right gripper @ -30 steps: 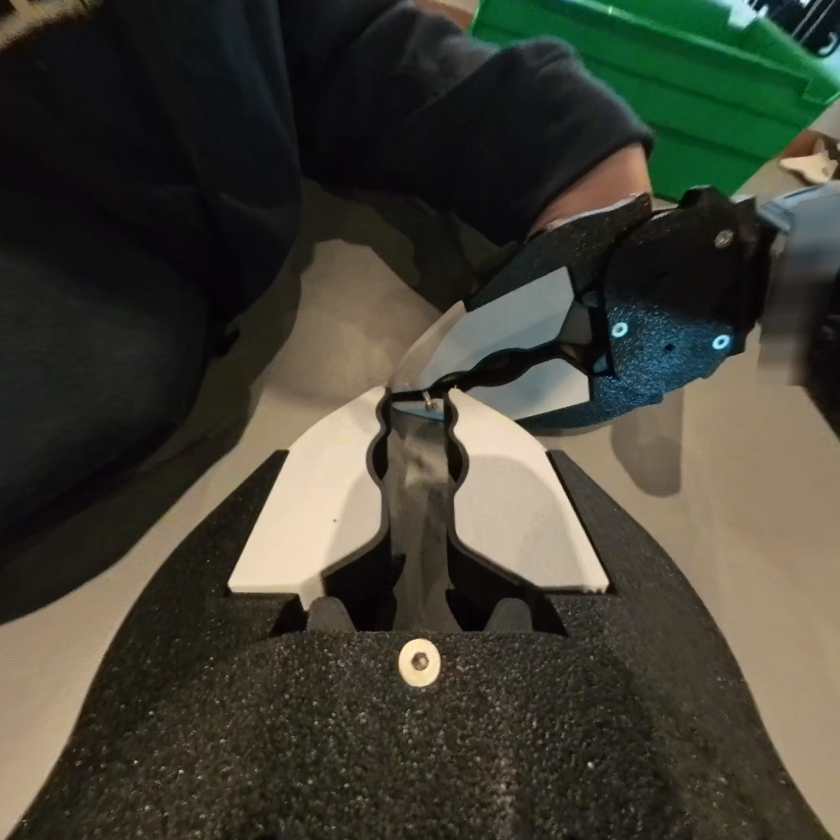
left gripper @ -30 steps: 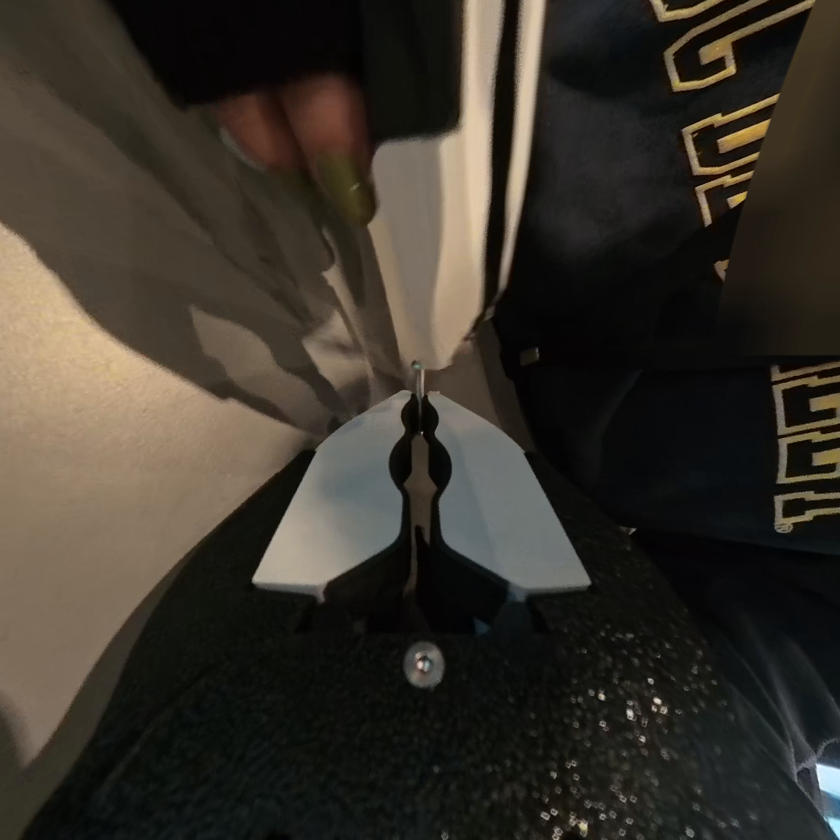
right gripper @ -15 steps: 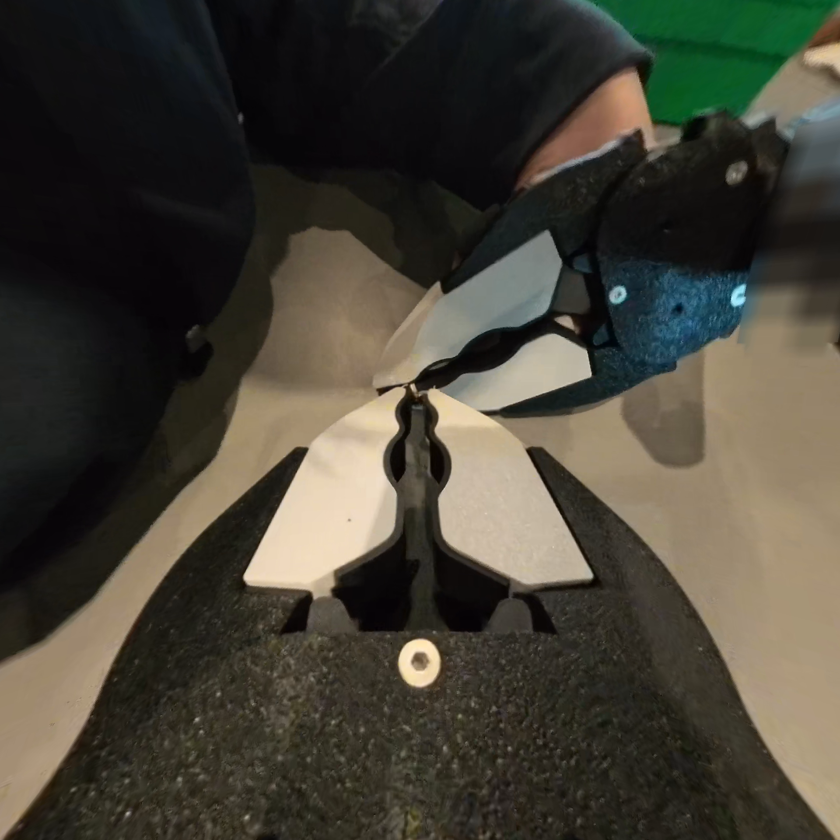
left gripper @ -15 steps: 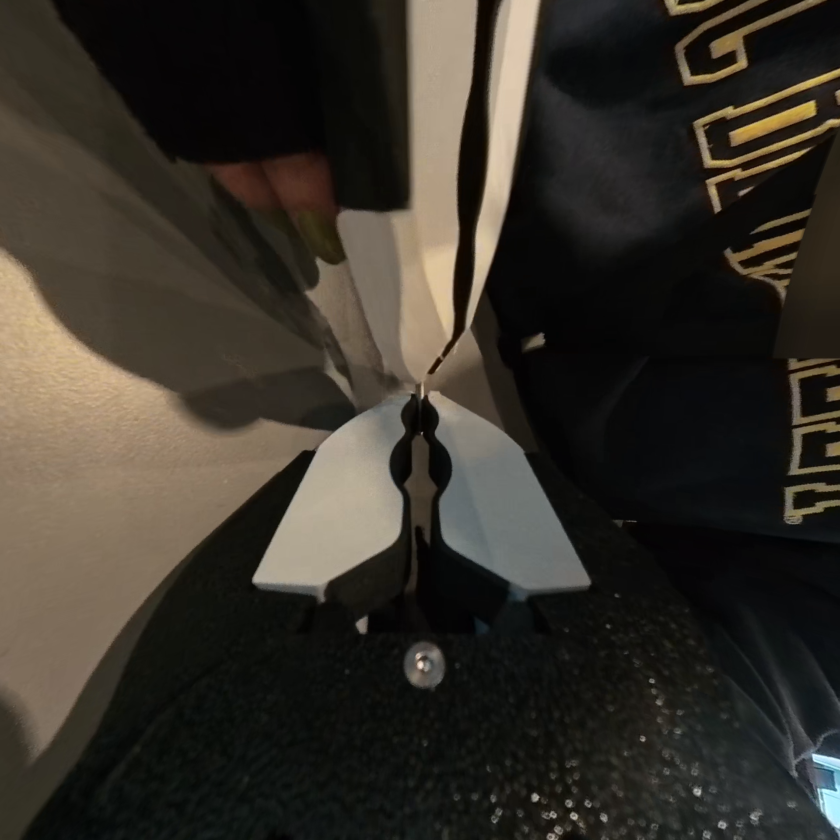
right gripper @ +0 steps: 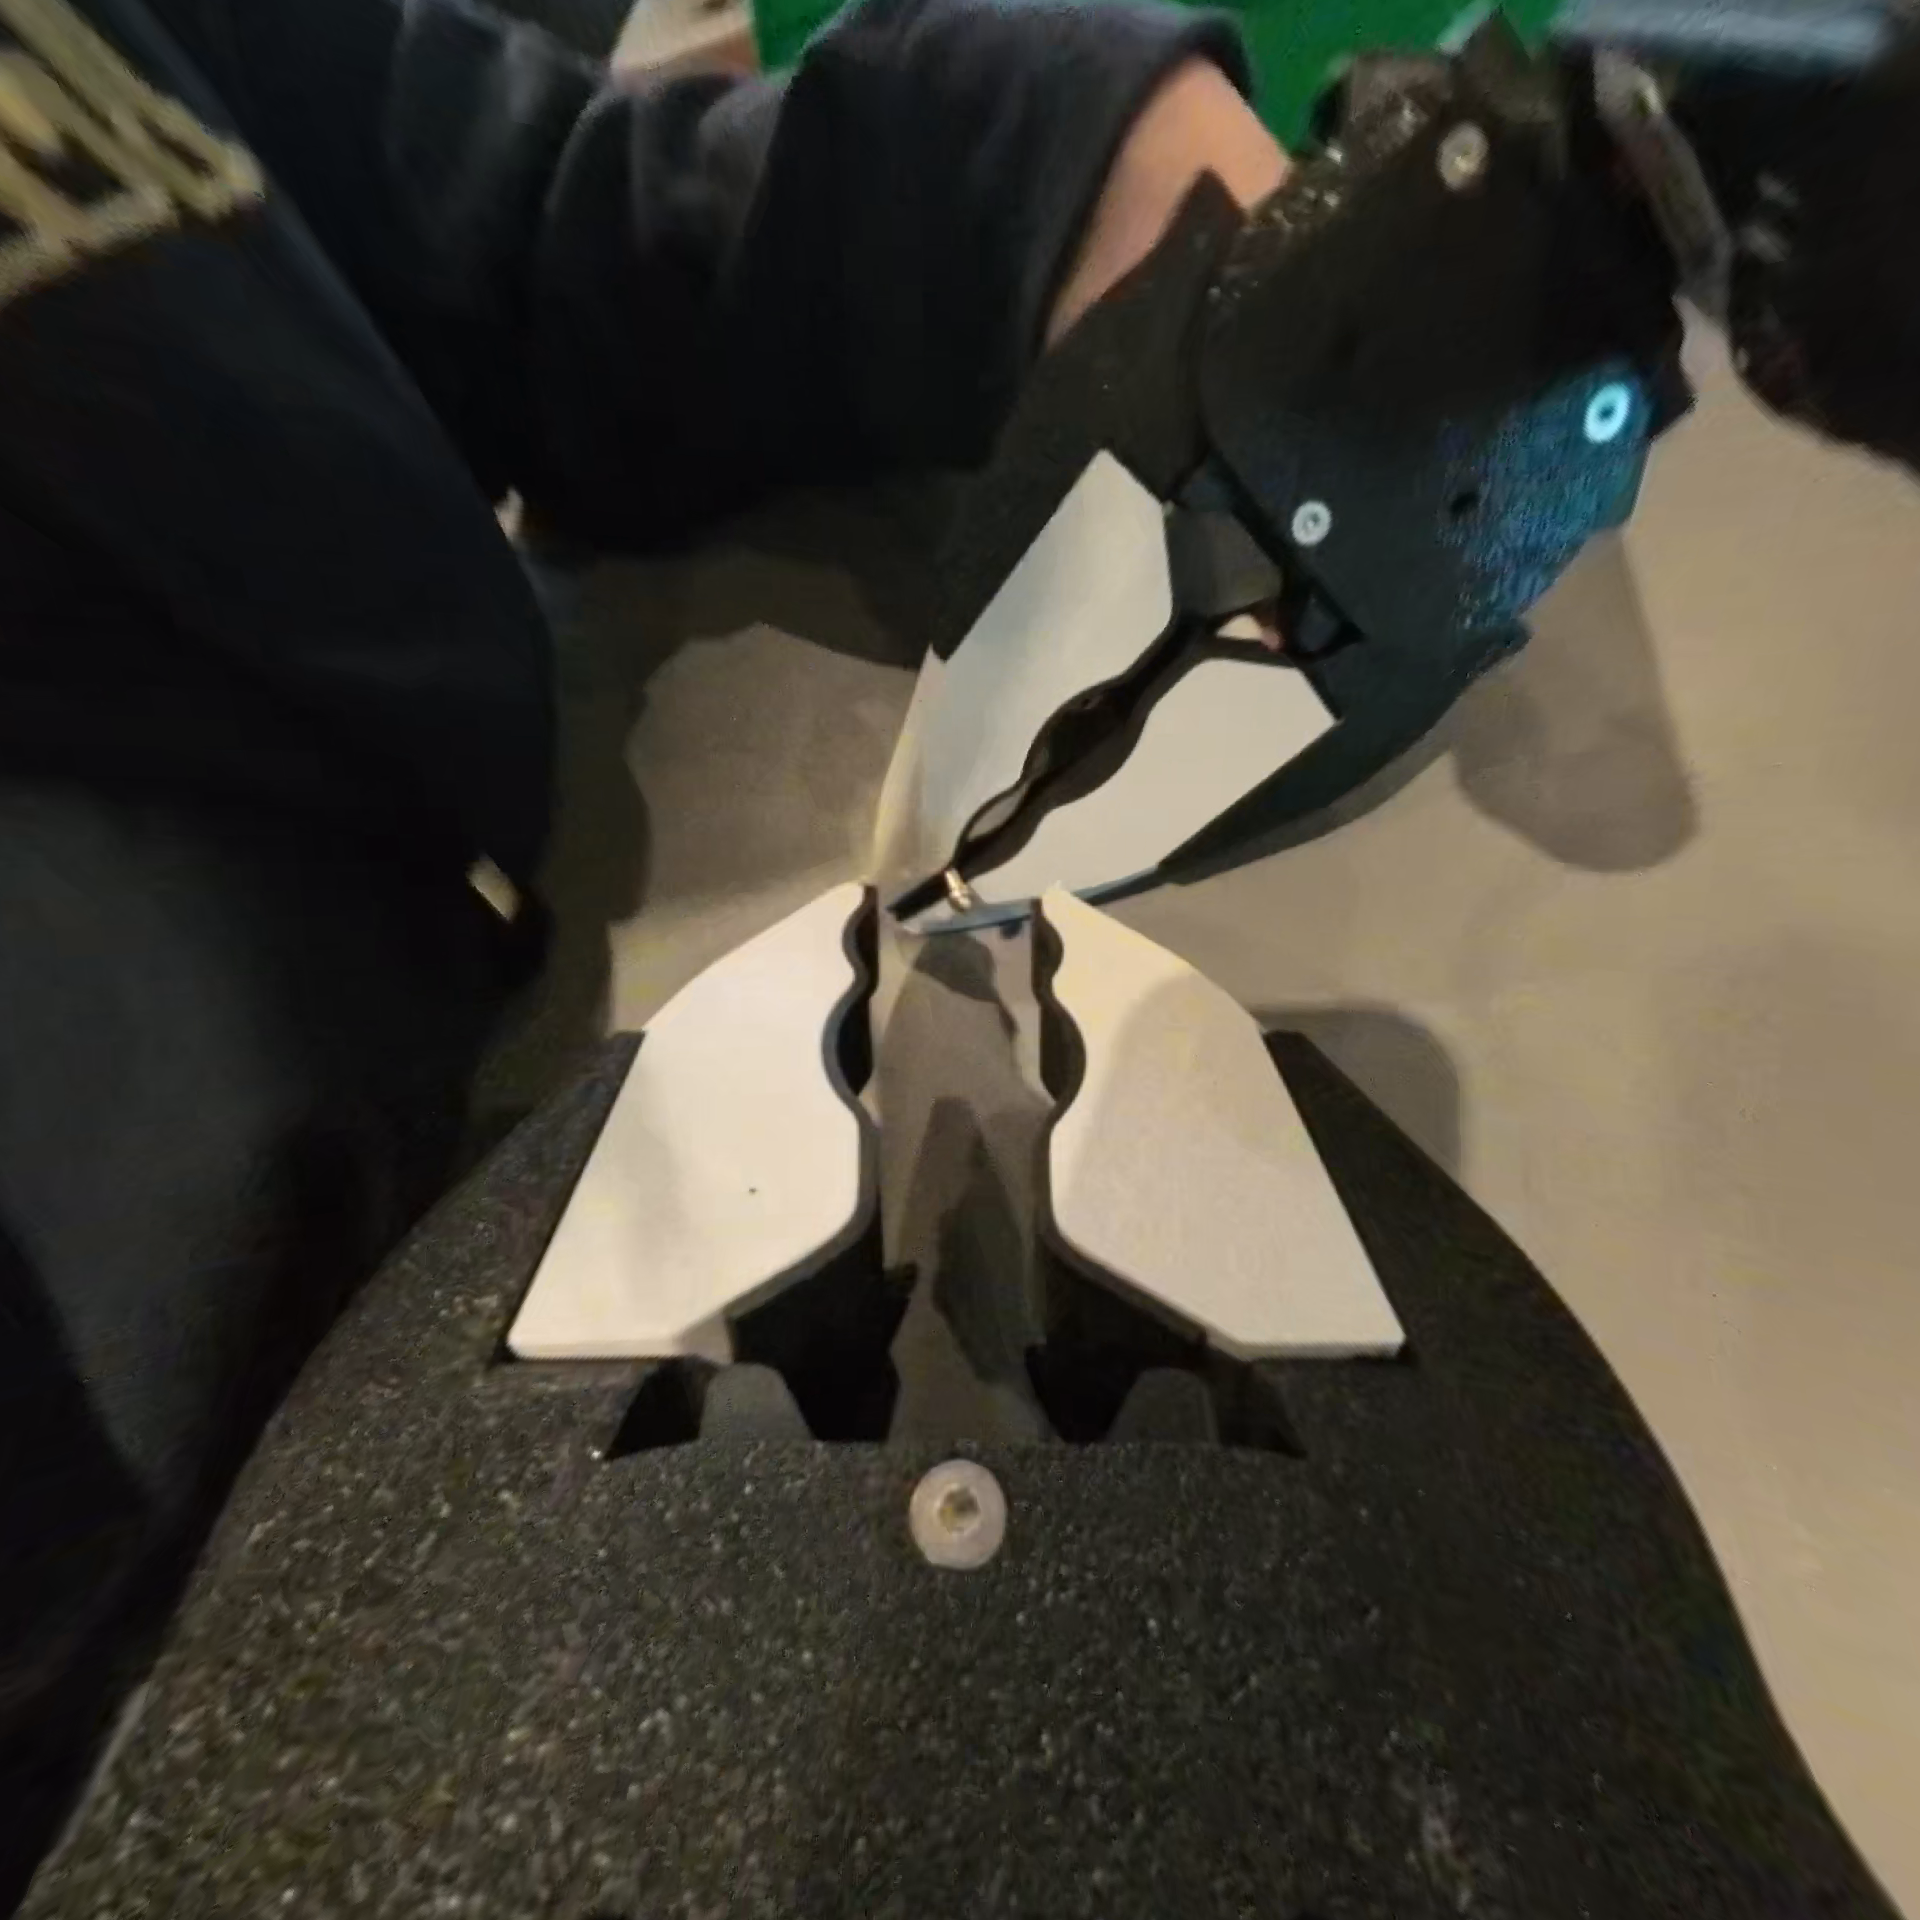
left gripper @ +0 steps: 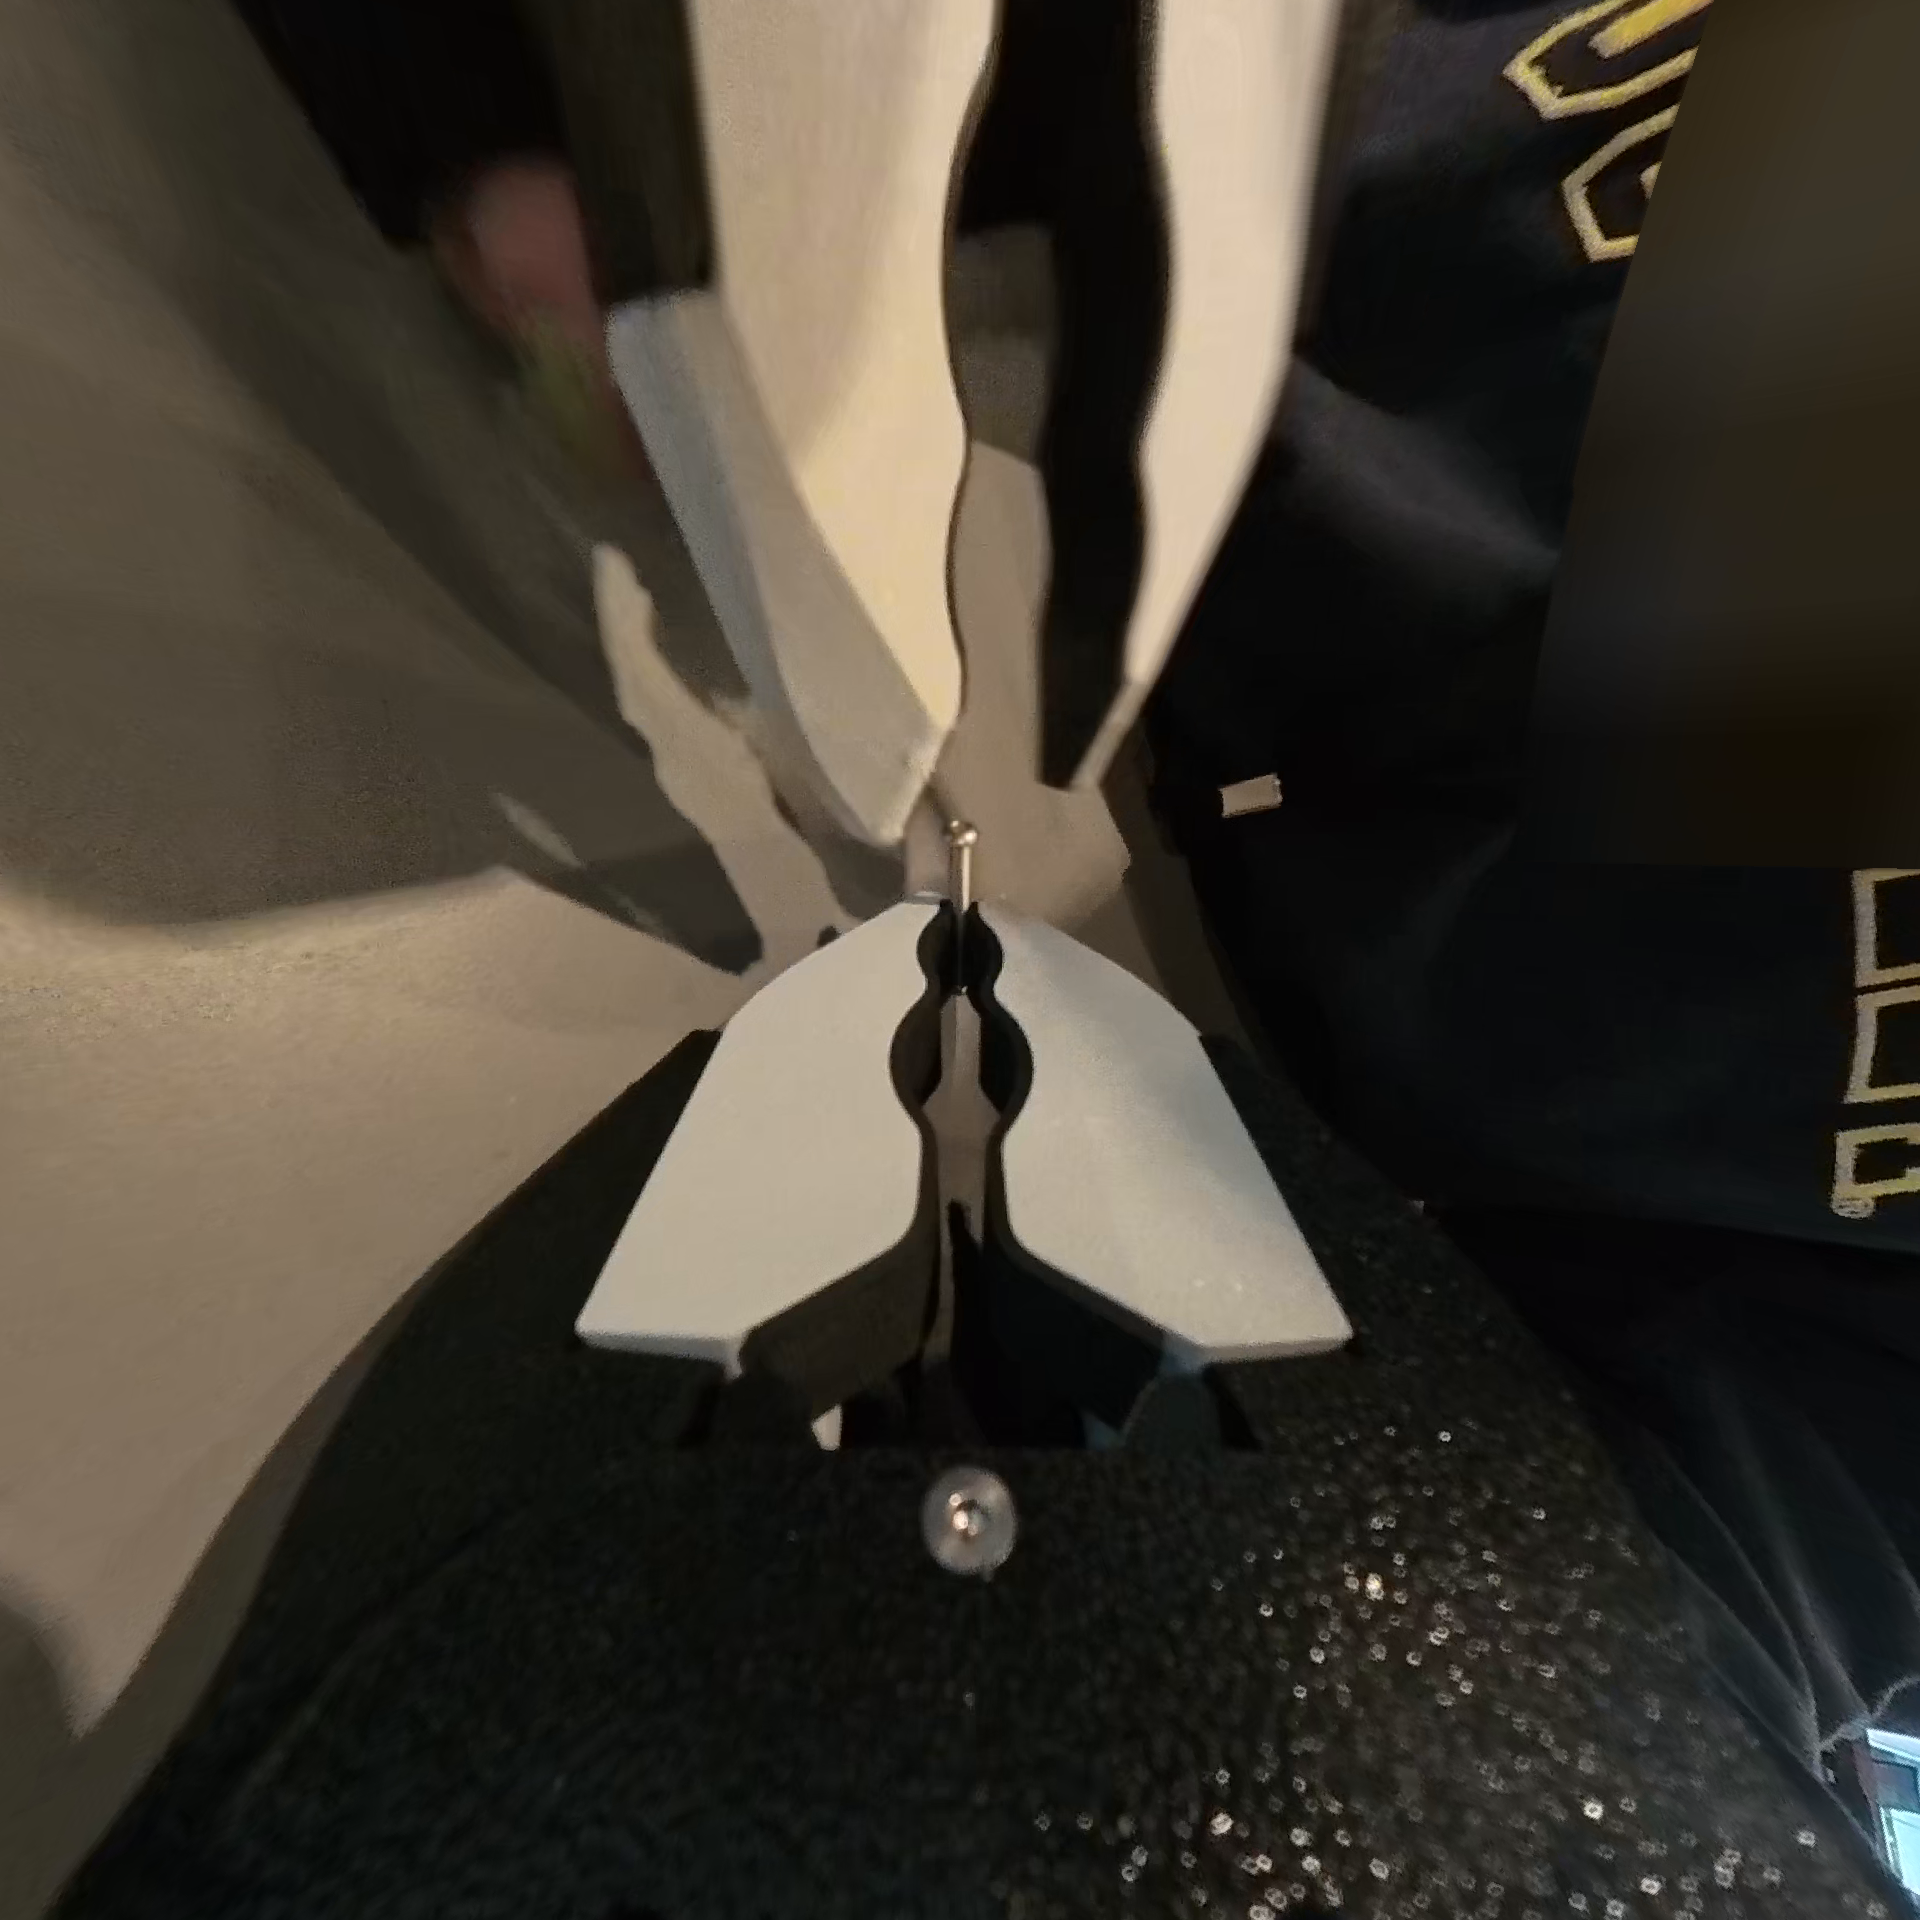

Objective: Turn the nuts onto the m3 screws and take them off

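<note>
My left gripper [left gripper: 961,914] pinches the m3 screw [left gripper: 962,868] at frame centre, right gripper [right gripper: 956,914] fingers spread around its tip; misaligned closing could knock the nut [left gripper: 960,829] onto the counter [right gripper: 1558,1091].

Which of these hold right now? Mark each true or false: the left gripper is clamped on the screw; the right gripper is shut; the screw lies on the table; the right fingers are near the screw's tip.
1. The left gripper is clamped on the screw. True.
2. The right gripper is shut. False: its fingers stand apart.
3. The screw lies on the table. False: it is held above it.
4. The right fingers are near the screw's tip. True.
</note>
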The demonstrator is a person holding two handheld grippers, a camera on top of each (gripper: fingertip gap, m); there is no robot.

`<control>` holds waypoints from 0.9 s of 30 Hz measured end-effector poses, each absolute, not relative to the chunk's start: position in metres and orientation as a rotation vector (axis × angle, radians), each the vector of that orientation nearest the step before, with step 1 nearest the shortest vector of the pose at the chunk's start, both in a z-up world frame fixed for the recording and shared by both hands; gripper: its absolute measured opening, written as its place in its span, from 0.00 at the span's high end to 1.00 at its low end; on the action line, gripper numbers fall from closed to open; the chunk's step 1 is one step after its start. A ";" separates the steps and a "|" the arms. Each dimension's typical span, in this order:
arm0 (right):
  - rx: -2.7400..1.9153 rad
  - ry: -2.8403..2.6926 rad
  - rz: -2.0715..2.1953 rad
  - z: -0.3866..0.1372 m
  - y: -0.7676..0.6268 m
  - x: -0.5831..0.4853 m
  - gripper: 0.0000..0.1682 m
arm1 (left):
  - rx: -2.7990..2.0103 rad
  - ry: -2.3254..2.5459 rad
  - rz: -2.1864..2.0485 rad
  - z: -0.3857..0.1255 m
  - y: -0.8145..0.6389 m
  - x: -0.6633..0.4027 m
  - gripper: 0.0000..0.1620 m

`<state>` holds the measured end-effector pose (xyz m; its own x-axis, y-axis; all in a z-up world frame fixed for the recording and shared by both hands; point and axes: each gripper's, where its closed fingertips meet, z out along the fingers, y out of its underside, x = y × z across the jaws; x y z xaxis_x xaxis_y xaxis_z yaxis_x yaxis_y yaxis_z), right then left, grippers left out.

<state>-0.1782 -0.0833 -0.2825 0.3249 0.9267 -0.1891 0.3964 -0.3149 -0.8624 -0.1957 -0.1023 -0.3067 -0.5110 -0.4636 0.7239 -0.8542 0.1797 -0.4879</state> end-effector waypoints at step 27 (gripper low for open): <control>-1.914 -1.068 1.012 -0.271 -0.074 -0.179 0.86 | 1.216 -2.029 1.310 -0.304 -0.102 -0.197 0.99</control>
<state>-0.1788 -0.0741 -0.2712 0.3509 0.8917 -0.2859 0.3341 -0.4045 -0.8513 -0.1968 -0.1017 -0.3042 -0.5204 -0.4374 0.7334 -0.8484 0.1670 -0.5023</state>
